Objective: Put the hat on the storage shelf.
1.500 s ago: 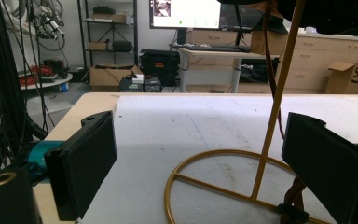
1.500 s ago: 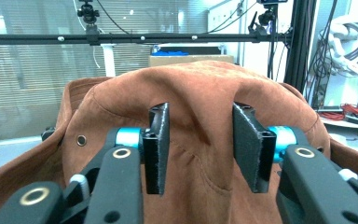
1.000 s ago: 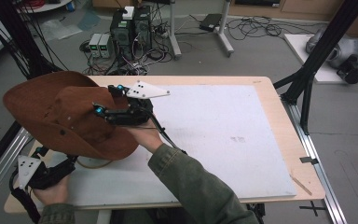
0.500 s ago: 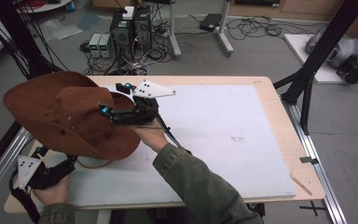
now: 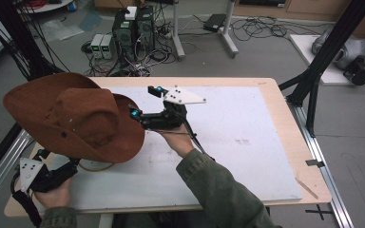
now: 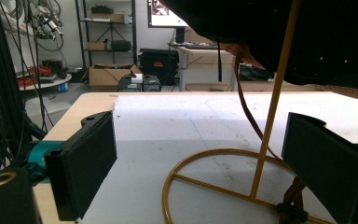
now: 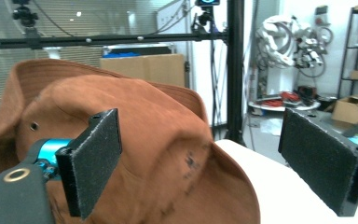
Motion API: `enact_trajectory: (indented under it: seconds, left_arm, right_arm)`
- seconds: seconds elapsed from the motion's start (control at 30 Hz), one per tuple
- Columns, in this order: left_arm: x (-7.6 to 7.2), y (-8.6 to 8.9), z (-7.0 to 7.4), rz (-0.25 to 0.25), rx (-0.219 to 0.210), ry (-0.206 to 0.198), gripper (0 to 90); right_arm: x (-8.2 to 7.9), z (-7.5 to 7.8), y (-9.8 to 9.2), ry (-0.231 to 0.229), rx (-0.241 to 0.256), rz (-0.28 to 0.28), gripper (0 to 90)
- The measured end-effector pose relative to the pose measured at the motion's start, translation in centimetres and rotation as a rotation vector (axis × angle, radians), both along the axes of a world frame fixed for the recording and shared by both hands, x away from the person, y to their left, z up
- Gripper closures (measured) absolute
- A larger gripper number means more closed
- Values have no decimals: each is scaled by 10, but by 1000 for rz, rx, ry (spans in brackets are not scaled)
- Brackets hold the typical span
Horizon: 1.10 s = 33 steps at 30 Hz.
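wide-brimmed brown suede hat [image 5: 76, 121] on thin gold wire stand [image 6: 242, 182] sits just left of right gripper [image 5: 140, 118], jaws apart beside its brim; left gripper [image 5: 69, 167] near the stand base, jaws apart.

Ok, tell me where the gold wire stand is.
The gold wire stand sits on the white table at its left side, under the brown hat, between the left tongs' open jaws in the left gripper view.

Upper centre of the high view: computer towers [image 5: 133, 28] on the floor amid tangled cables [image 5: 261, 26]; black frame strut [image 5: 325, 57] at right; cardboard boxes [image 6: 109, 74] upper left in the left gripper view; shelving [image 6: 105, 23] behind.
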<state>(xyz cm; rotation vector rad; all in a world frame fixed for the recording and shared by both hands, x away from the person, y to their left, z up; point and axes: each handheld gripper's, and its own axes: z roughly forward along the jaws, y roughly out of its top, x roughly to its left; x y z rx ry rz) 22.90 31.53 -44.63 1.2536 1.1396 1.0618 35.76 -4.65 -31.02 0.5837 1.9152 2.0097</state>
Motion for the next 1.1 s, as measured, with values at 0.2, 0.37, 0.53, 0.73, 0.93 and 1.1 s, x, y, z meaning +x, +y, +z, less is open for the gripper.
enact_trajectory:
  seconds: [0.2, 0.37, 0.53, 0.73, 0.93, 1.1]
  left_arm:
    - [0, -1, 0, -1, 1, 1, 104]
    - [0, -2, 0, -4, 1, 3, 104]
    - [1, -3, 0, -5, 0, 1, 104]
    - [1, -3, 0, -11, -4, 2, 104]
    - [2, -5, 0, -11, -11, -3, 104]
    - [4, -6, 0, -15, -13, -1, 104]
  right_arm:
    - [0, -13, -22, 10, 8, -48, 125]
    - [-2, -24, -40, 8, 4, -83, 124]
    - [-4, -32, -58, -10, -38, -125, 123]
    - [-10, -42, -87, -21, -62, -189, 113]
    - [-20, -64, -133, -14, -55, -295, 114]
    - [-22, -75, -157, 23, -47, -362, 114]
